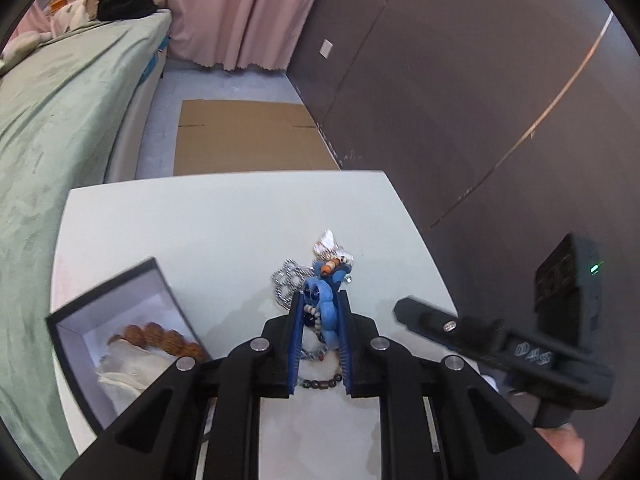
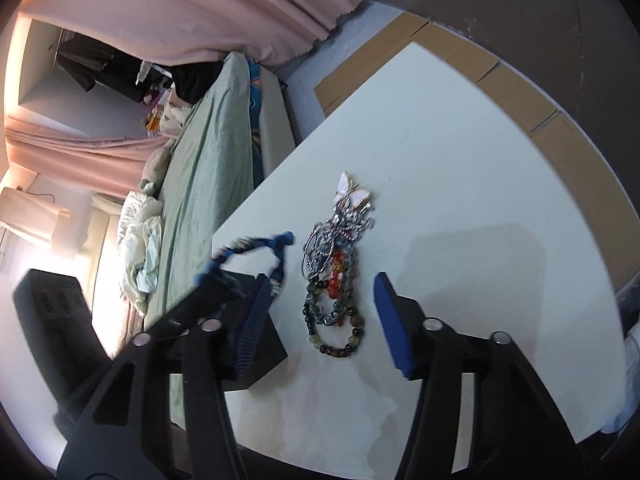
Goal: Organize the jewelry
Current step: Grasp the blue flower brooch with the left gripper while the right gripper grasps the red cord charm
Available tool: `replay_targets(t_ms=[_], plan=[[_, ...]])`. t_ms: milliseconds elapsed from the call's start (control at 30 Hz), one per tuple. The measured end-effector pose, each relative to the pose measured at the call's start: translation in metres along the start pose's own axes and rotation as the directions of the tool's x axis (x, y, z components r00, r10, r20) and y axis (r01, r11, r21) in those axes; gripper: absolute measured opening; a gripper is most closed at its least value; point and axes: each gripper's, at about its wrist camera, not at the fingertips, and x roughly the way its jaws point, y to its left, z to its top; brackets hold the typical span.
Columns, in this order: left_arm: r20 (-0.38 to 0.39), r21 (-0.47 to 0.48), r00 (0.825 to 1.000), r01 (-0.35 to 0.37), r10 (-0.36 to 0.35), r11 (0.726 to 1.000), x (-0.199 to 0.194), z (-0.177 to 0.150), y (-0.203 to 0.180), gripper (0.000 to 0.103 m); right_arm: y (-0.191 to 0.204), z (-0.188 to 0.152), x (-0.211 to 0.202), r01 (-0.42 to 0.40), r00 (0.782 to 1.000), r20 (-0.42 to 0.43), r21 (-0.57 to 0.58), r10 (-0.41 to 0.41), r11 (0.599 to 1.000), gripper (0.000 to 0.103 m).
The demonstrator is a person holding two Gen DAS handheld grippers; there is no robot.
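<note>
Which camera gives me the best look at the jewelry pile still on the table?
The right wrist view: the jewelry pile lies unobstructed on the table, between the open right gripper fingers. In the left wrist view, the left gripper and its blue bracelet hide most of it.

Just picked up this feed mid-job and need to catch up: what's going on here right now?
Jewelry is being sorted on a white table. The left gripper is shut on a blue braided bracelet and holds it up off the table, above the pile of bracelets. The black box sits open to its left, with a brown bead bracelet already inside. The right gripper is open over the pile, its fingers on either side of the beaded bracelets, holding nothing.
</note>
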Motion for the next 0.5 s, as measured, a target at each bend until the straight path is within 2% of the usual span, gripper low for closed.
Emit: replay_targets(t_ms=[100, 333, 500], plan=[[0.022, -0.021, 1.000, 0.003, -0.003, 1.000, -0.011, 0.003, 0.009, 0.014, 0.003, -0.002, 0.012, 0.020, 1.000, -0.018, -0.006, -0.020, 1.000, 0.047], [0.054, -0.059, 0.998, 0.014, -0.011, 0.998, -0.032, 0.003, 0.026, 0.014, 0.005, -0.005, 0.032, 0.062, 0.997, -0.035, -0.010, -0.063, 0.998, 0.043], [0.070, -0.098, 0.997, 0.019, -0.012, 0.995, -0.045, -0.008, 0.040, 0.014, 0.008, -0.006, 0.044, 0.090, 0.995, -0.038, -0.008, -0.090, 0.996, 0.039]])
